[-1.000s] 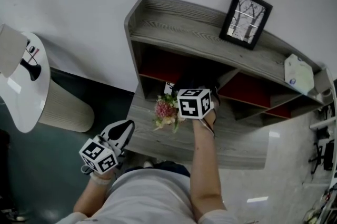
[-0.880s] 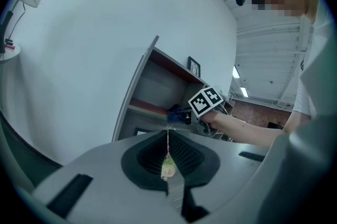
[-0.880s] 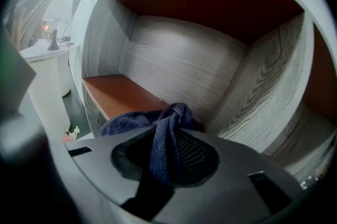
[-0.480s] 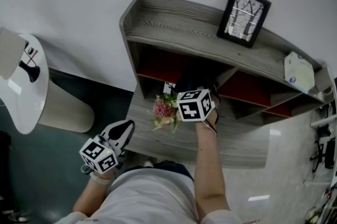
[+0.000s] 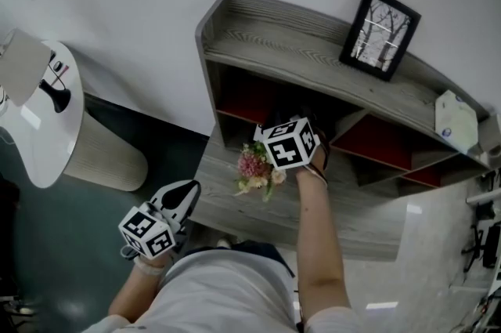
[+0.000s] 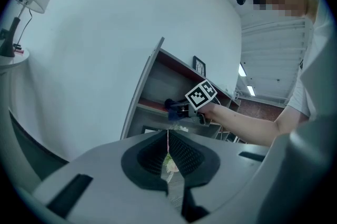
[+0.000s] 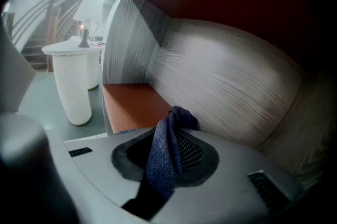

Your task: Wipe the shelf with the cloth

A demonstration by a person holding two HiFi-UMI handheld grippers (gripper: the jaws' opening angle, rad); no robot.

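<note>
The grey wooden shelf (image 5: 313, 38) has red-backed cubbies. My right gripper (image 5: 291, 137), marker cube on top, reaches into the left cubby just above the lower board. In the right gripper view its jaws (image 7: 171, 136) are shut on a dark blue cloth (image 7: 167, 152), and they have just been closing tighter on it. The cloth bunches up ahead of the pads, close to the cubby's grey wall (image 7: 226, 91). My left gripper (image 5: 178, 198) hangs low in front of the shelf, away from it, its jaws (image 6: 168, 148) shut with nothing between them.
A small bunch of pink flowers (image 5: 254, 169) stands on the lower board just left of my right gripper. A black picture frame (image 5: 381, 32) and a pale object (image 5: 456, 120) sit on the top board. A white round table (image 5: 35, 112) with a lamp stands to the left.
My right gripper has slid a little to the left in the cubby, towards the flowers, and its cube has rolled. The left gripper has stayed where it was.
</note>
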